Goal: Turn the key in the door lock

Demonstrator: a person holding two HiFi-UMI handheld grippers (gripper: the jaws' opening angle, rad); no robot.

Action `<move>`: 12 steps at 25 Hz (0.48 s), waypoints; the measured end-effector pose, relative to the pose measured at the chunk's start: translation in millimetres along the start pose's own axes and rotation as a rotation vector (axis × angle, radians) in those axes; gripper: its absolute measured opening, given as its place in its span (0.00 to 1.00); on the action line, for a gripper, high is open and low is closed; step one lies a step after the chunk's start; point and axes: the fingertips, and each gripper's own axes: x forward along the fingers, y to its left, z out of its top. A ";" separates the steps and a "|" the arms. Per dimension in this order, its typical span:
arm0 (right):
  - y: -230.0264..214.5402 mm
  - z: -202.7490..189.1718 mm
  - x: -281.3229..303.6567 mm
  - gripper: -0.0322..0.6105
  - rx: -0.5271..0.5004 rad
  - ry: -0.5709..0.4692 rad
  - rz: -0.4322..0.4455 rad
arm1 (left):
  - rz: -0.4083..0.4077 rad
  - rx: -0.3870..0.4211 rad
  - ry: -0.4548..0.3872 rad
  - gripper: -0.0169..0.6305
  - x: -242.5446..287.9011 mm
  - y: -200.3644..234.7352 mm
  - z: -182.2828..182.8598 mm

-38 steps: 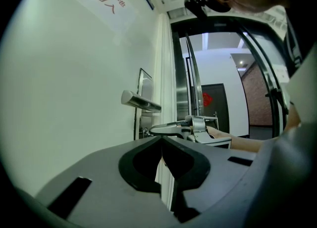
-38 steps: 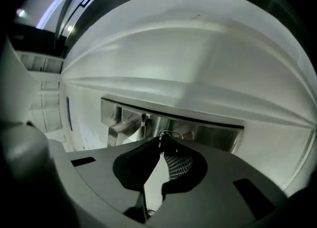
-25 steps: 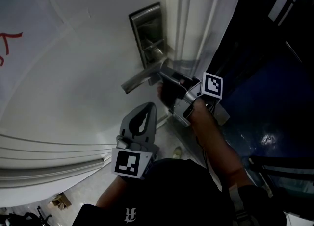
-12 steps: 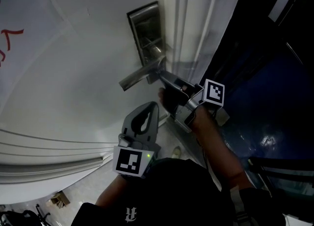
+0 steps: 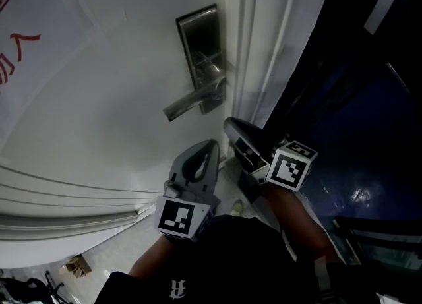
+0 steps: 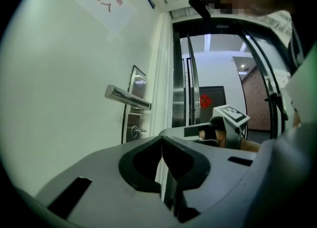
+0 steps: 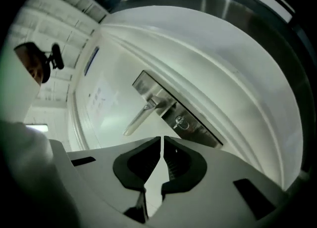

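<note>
The steel lock plate with its lever handle sits on the white door. A small key sticks out of the keyhole below the handle; the right gripper view also shows the key under the lever. I cannot make the key out in the head view. My right gripper hangs below and to the right of the plate, apart from it, shut and empty. My left gripper is lower, beside it, also shut and empty.
The door frame runs right of the lock, with dark glass beyond it. A sign with red characters is on the door at the upper left. A glass door with a red emblem stands behind.
My right gripper has drawn back from just under the lever handle, down and to the right, away from the lock. The left gripper has barely moved.
</note>
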 end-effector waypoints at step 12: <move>21.8 -2.7 -17.6 0.07 -0.599 -0.004 -0.180 | -0.017 0.003 -0.009 0.04 1.2 -0.3 2.5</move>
